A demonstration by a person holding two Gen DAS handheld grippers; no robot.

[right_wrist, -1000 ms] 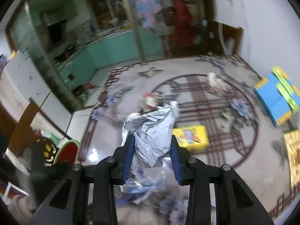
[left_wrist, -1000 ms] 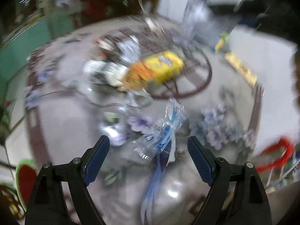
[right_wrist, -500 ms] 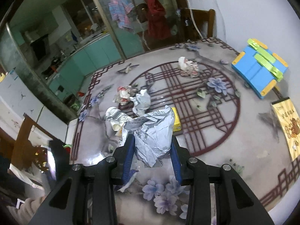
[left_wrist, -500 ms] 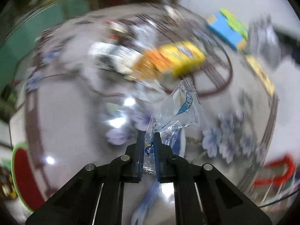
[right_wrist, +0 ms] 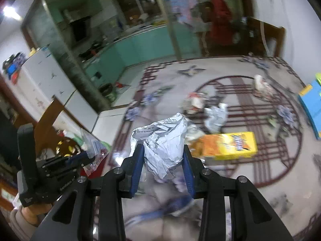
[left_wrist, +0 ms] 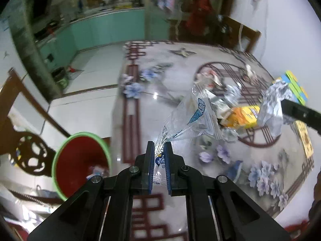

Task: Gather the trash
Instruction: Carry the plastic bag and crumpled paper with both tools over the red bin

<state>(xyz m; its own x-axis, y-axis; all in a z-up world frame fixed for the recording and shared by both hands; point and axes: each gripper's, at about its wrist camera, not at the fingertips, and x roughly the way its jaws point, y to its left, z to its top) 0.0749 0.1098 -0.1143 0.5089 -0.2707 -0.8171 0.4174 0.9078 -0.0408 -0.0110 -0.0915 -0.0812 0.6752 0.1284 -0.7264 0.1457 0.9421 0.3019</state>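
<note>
While the left gripper (left_wrist: 159, 150) pinches a clear crinkly plastic wrapper (left_wrist: 192, 118), the right gripper (right_wrist: 163, 154) clamps crumpled white paper (right_wrist: 162, 138).

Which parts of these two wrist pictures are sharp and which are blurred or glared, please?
Left wrist view: the left gripper and its clear plastic wrapper are sharp; the tabletop beyond is softly smeared, with a small glare spot, and the fisheye bends the room. Right wrist view: the right gripper and crumpled paper are crisp; the yellow box is motion-blurred.
</note>
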